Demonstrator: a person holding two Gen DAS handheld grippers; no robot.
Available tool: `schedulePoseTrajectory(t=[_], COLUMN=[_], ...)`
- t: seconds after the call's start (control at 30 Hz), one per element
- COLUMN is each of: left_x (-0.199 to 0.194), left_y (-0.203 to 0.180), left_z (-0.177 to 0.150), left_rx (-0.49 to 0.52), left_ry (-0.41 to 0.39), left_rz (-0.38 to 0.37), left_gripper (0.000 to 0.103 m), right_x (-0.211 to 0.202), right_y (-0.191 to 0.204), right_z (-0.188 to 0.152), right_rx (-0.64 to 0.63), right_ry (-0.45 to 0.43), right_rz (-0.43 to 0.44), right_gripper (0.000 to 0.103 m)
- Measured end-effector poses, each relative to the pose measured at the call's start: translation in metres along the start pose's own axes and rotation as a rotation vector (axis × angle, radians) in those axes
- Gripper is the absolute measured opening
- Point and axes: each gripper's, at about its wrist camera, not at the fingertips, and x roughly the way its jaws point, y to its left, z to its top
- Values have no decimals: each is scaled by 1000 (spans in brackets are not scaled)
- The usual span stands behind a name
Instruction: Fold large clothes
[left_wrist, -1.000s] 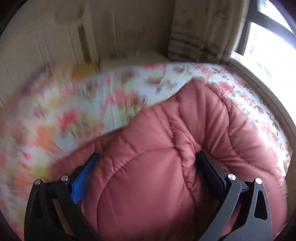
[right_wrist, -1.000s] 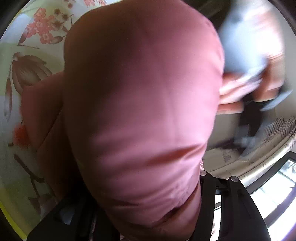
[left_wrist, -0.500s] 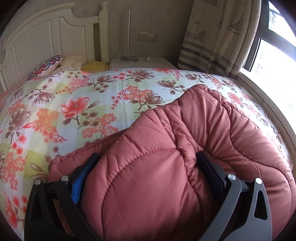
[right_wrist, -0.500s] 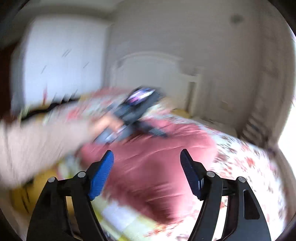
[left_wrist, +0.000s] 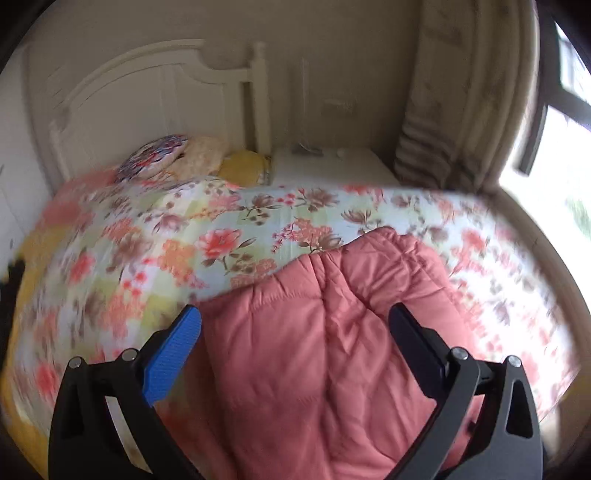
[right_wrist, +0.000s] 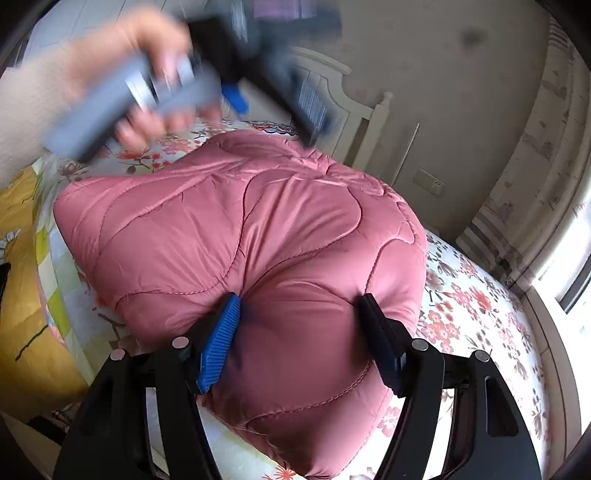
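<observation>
While the pink quilted jacket (right_wrist: 236, 236) is folded into a bundle on the flowered bed (right_wrist: 480, 306), its long axis is seen running from lower right toward the upper left of the right wrist frame. The right gripper (right_wrist: 299, 310) is clamped on its near fold; the left gripper (left_wrist: 295, 321) is held open above it.

Bed (left_wrist: 258, 221), floral cover; folded pink padded garment (right_wrist: 258, 229) on it; pillows (left_wrist: 173, 158) at headboard.
</observation>
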Motion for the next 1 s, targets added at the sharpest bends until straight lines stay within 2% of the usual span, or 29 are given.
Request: schedulePoseTrajectory(t=[0.07,0.17,0.2,0.27,0.3,0.4,0.47,0.53,0.6,0.63,0.7,0.77,0.8,0.87,0.93,1.0], left_x=[6,51,63,77,77,74,73,73,71,70,67,67,66,66,66,66], left_y=[-1,2,8,29,36,36,39,41,40,40,40,44,45,48,48,49], left_z=[-17,-46,-53,-63,-64,-67,-69,-69,-71,-71,-72,-73,-74,-76,-76,-75], left_rx=[-36,-6,-12,-95,-126,-100,-122,-129,-125,-124,-131,-144,-154,-161,-163,-159], left_ry=[-2,46,30,9,18,-3,-15,-19,-27,-32,-36,-41,-44,-37,-38,-38], left_rz=[29,135,90,-33,-59,-44,-55,-59,-51,-49,-51,-47,-42,-53,-60,-55], left_gripper=[101,101,101,101,101,101,101,101,101,101,101,101,101,101,101,101], right_x=[-9,-10,-11,-13,-15,-22,-31,-39,-39,-35,-21,9,35,80,96,94], right_y=[-1,5,6,6,5,-4,-27,-58,-90,-100,-118,-125,-124,-118,-121,-122], right_z=[-5,-10,-11,-11,-11,-7,1,13,31,39,52,60,58,41,26,27], right_rx=[-1,5,6,5,3,10,80,163,217,234,273,265,246,233,298,300], right_ry=[1,-2,-4,-10,-18,-8,-11,-47,-96,-110,-129,-91,-17,124,128,132], right_rz=[-7,-7,-4,5,25,104,214,274,211,207,242,220,202,223,286,282], right_gripper=[67,67,67,68,68,69,63,62,59,55,53,53,53,53,54,54])
